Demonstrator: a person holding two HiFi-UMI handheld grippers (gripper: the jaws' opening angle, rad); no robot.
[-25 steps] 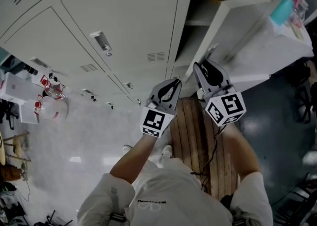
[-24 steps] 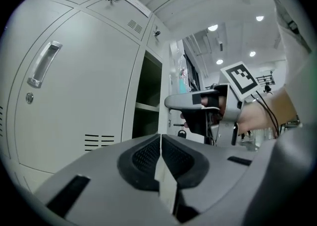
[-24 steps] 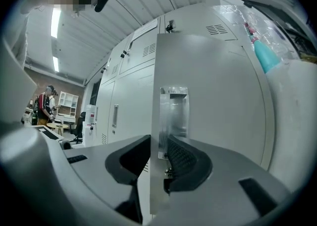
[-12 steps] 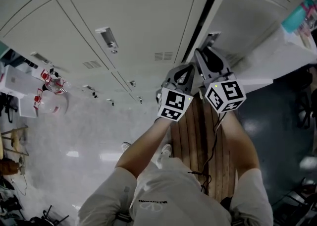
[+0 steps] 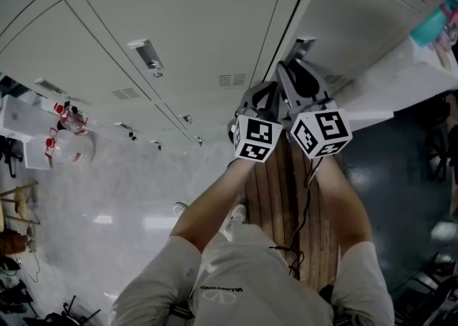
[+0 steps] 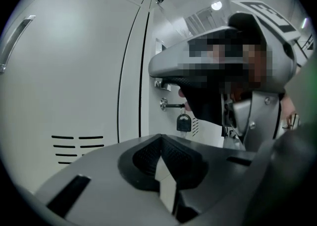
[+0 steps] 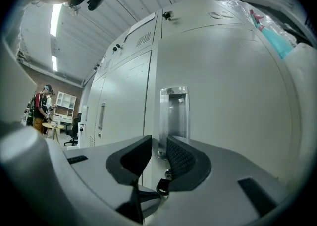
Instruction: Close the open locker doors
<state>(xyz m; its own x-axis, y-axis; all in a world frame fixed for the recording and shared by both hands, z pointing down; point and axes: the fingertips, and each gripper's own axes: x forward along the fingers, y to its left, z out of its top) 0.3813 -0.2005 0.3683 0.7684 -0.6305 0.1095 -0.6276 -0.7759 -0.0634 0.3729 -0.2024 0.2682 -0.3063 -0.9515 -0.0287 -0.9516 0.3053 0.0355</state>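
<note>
Since a second ago the locker door has swung almost flush, so the dark inside no longer shows. My left gripper has come across to sit just beside my right gripper. The left one's jaws are pressed together on nothing; I judge it is there only to back the push. The right one's jaws stand partway apart and have just been narrowing, with the left rim of the recessed handle in the gap, though I see no pad clamping it. A padlock hangs from the latch beside it. The door stands straight ahead, nearly home, and a last push should seat it. Beyond, to the left, the other lockers are already shut.
</note>
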